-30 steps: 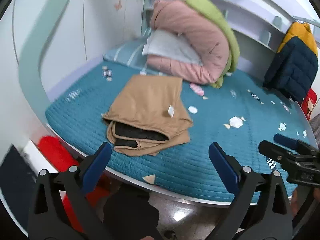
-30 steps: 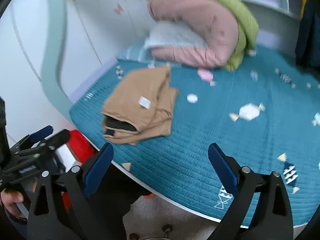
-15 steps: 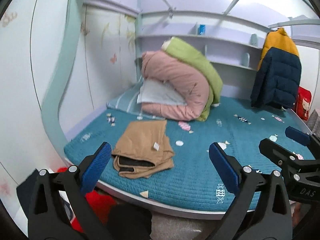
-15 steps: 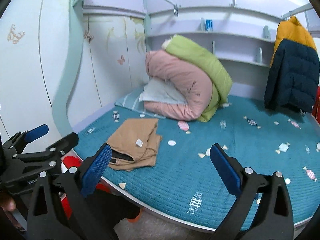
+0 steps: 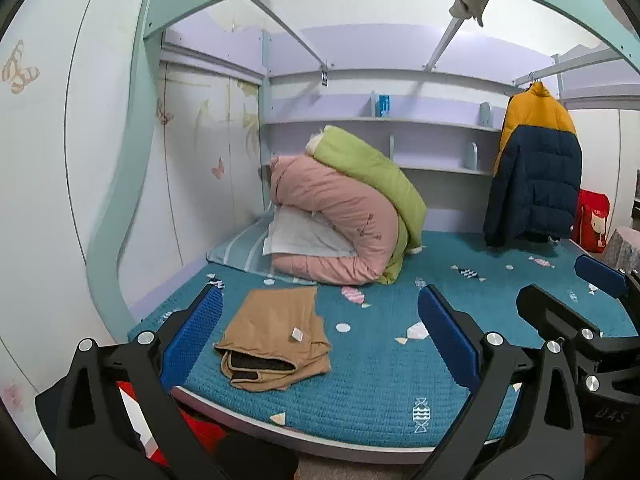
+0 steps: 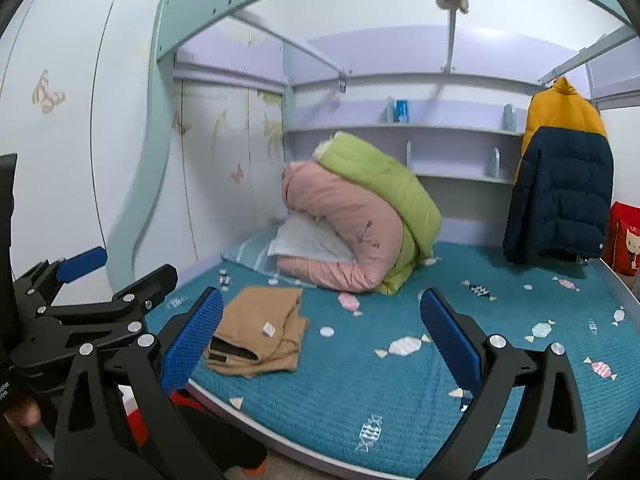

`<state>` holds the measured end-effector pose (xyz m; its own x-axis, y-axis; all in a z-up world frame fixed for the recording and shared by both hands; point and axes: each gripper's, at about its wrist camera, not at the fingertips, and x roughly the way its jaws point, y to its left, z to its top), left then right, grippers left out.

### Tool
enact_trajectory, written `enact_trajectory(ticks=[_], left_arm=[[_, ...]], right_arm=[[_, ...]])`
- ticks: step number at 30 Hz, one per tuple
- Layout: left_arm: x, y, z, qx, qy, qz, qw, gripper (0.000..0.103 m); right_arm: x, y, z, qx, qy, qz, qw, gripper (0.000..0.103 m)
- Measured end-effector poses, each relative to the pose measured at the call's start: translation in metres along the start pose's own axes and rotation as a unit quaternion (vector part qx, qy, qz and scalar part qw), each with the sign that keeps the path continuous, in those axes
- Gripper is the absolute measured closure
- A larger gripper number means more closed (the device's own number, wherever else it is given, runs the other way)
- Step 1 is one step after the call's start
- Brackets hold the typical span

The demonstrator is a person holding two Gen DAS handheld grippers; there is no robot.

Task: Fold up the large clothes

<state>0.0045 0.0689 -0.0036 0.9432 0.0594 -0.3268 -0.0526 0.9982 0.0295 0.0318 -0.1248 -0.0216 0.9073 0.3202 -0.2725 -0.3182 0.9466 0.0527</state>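
A tan garment (image 5: 276,336) with a dark lining lies folded into a compact stack near the front left edge of the teal bed (image 5: 400,392). It also shows in the right wrist view (image 6: 258,330). My left gripper (image 5: 320,344) is open and empty, held back from the bed edge. My right gripper (image 6: 322,344) is open and empty too, also off the bed. Each gripper shows at the side of the other's view: the right gripper (image 5: 580,300) and the left gripper (image 6: 104,276).
A rolled pink and green duvet (image 5: 352,216) with a pillow sits at the bed's back left. A navy and yellow jacket (image 5: 532,176) hangs at the right. A red bag (image 5: 592,220) stands far right. Shelves (image 5: 380,124) line the back wall. A red object (image 5: 200,436) lies on the floor.
Both grippers have pulled back and up from the bed. The folded garment now looks smaller and farther away. It has not moved on the bed.
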Motion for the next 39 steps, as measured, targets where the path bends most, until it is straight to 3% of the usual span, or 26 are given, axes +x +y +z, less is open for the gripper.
enact_trajectory(ticks=[13,39], left_arm=[[-0.01,-0.014,0.007,0.008,-0.026,0.0,0.9996,0.005],[-0.007,-0.026,0.005,0.01,-0.031,-0.004,0.9995,0.005]], right_arm=[[-0.013,-0.009,0.002,0.015,-0.027,-0.015,0.999,0.008],[-0.013,-0.018,0.0,0.037,-0.015,-0.023,0.999,0.008]])
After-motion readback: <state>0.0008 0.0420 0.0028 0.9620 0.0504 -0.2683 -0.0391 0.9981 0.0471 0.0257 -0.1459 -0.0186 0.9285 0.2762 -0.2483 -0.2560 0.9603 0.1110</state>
